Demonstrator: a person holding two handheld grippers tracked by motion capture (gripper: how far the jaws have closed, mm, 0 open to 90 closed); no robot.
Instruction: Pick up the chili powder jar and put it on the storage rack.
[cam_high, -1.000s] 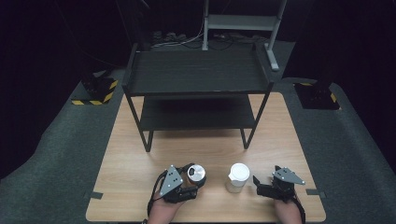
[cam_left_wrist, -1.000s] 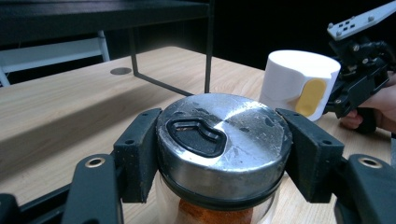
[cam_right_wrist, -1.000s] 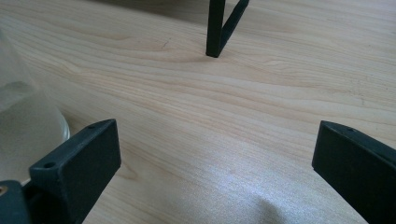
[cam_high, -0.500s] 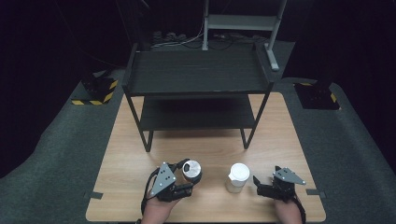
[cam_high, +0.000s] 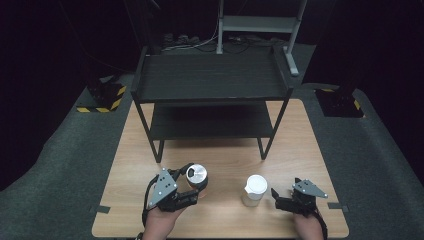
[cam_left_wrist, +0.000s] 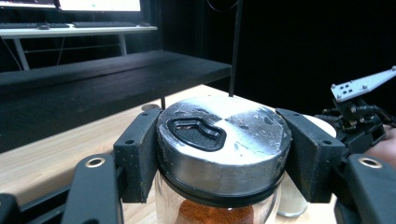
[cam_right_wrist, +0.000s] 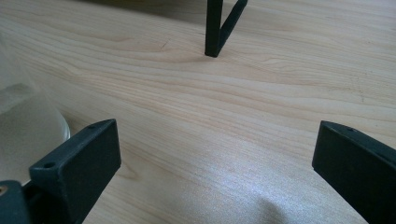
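The left gripper, its fingers closed on the spice jar, has drawn it slightly nearer the person, away from the rack; the right gripper waits wide open beside the white-lidded jar.

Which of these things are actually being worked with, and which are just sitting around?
In use:
- left gripper, clamped on the metal-lidded jar of reddish powder
- right gripper, open beside the white-lidded jar
- black shelf rack, probably

Just there:
- wooden table
- desk in the background
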